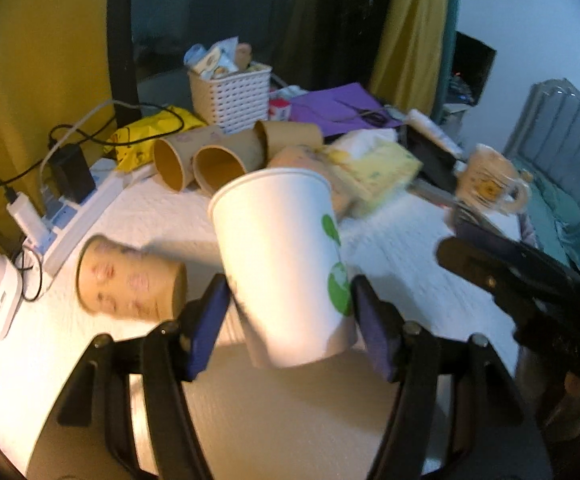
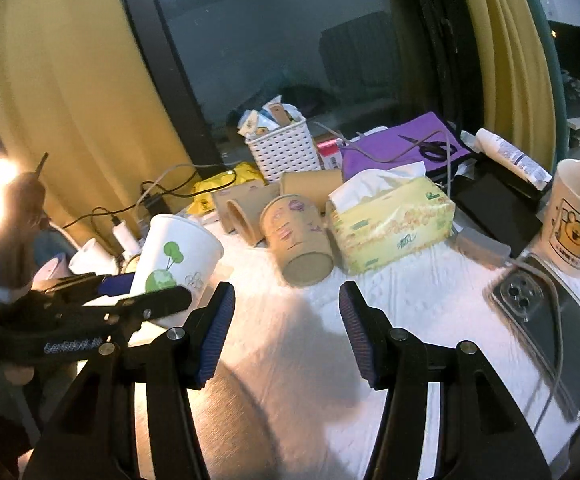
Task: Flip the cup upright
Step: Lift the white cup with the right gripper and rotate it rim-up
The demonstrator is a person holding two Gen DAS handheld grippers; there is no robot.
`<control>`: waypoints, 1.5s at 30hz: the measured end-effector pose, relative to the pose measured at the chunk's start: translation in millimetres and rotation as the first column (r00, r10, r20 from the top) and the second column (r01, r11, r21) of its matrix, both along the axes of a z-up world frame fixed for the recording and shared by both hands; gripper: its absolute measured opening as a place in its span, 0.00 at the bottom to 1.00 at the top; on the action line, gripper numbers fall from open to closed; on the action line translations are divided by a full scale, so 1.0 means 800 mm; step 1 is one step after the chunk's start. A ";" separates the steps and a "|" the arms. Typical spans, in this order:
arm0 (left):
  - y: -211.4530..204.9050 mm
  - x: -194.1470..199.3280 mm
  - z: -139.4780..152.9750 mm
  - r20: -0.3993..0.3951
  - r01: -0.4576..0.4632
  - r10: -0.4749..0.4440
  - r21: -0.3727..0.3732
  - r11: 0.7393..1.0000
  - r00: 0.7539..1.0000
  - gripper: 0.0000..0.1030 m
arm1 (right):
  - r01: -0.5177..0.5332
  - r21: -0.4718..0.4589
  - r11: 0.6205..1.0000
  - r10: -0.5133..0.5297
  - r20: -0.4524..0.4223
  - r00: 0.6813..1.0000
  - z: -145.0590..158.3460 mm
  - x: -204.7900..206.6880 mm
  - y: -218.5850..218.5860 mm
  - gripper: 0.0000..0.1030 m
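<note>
My left gripper [image 1: 290, 312] is shut on a white paper cup with green print [image 1: 282, 256], held near its base, mouth up and tilted back, above the white table. The same cup [image 2: 174, 260] and the left gripper [image 2: 138, 292] show at the left of the right wrist view. My right gripper [image 2: 286, 320] is open and empty over the table. A brown paper cup [image 1: 130, 284] lies on its side left of the held cup. Another brown cup [image 2: 298, 236] lies ahead of the right gripper.
More brown cups [image 1: 206, 160] lie at the back by a white basket [image 1: 234, 96]. A tissue pack [image 2: 390, 220], a bear mug [image 2: 578, 220], a phone [image 2: 550, 320], a power strip with cables [image 1: 74, 216] and purple cloth [image 2: 402, 144] crowd the table.
</note>
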State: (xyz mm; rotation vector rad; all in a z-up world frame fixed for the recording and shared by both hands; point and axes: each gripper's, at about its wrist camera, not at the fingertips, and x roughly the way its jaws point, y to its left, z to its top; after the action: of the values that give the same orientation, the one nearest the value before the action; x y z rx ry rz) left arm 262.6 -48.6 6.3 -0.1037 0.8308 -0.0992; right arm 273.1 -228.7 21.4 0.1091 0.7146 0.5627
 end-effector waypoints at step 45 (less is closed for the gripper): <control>0.003 -0.310 -0.040 0.314 0.062 -0.090 0.097 0.993 0.945 0.61 | -0.352 0.299 0.887 0.437 -0.297 0.849 -0.021 -0.177 0.133 0.72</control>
State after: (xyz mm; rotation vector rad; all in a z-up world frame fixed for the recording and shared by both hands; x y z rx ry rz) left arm 14.5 -46.1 -25.5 0.0256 0.5152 -0.1487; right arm 131.8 -122.6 4.3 0.2936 1.0355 1.0467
